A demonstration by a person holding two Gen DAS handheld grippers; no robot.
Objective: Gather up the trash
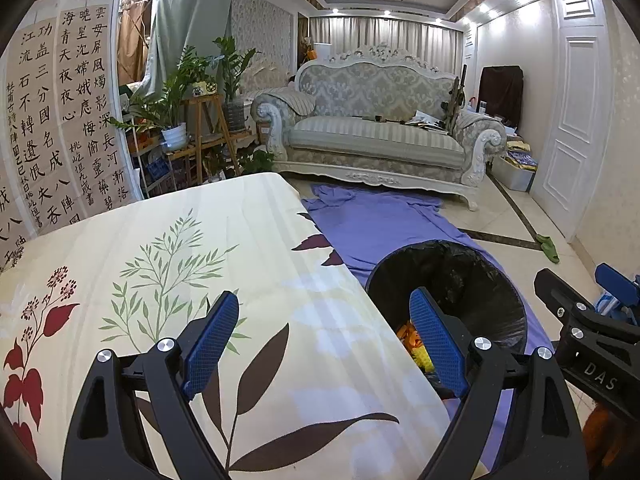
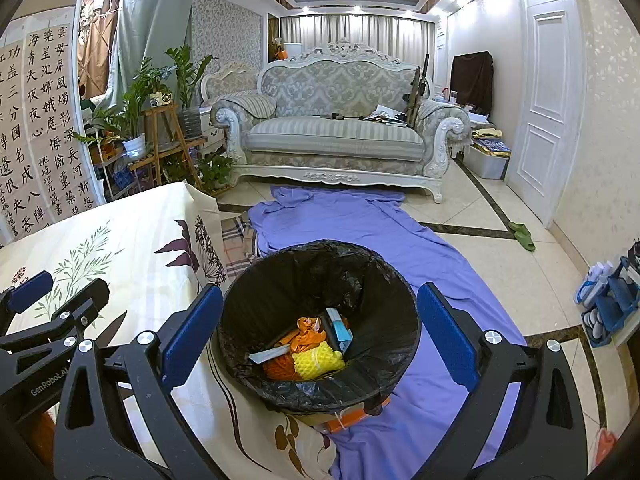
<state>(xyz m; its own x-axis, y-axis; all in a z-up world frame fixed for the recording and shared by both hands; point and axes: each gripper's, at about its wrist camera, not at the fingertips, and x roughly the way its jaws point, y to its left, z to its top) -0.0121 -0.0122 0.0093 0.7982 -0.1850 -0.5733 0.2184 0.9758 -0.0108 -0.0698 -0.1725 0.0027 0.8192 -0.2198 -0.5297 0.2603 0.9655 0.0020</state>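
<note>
A trash bin with a black liner [image 2: 320, 280] stands on the floor beside the table; it also shows in the left wrist view [image 1: 452, 276]. Inside lie orange wrappers [image 2: 308, 330], yellow foam netting [image 2: 318, 360] and a blue-white box [image 2: 340, 328]. My right gripper [image 2: 320, 332] is open and empty, directly above the bin. My left gripper [image 1: 324, 340] is open and empty over the table's right edge [image 1: 344, 272]. The right gripper's body [image 1: 580, 320] shows at the right of the left wrist view. The left gripper [image 2: 56, 296] shows at the left of the right wrist view.
The table wears a cream floral cloth [image 1: 180, 280]. A purple sheet [image 2: 360, 224] lies on the tiled floor under the bin. A sofa [image 2: 336, 136] stands at the back, plants [image 2: 152, 96] at back left, a blue basket [image 2: 612, 300] at right, green slippers [image 2: 522, 234] near the door.
</note>
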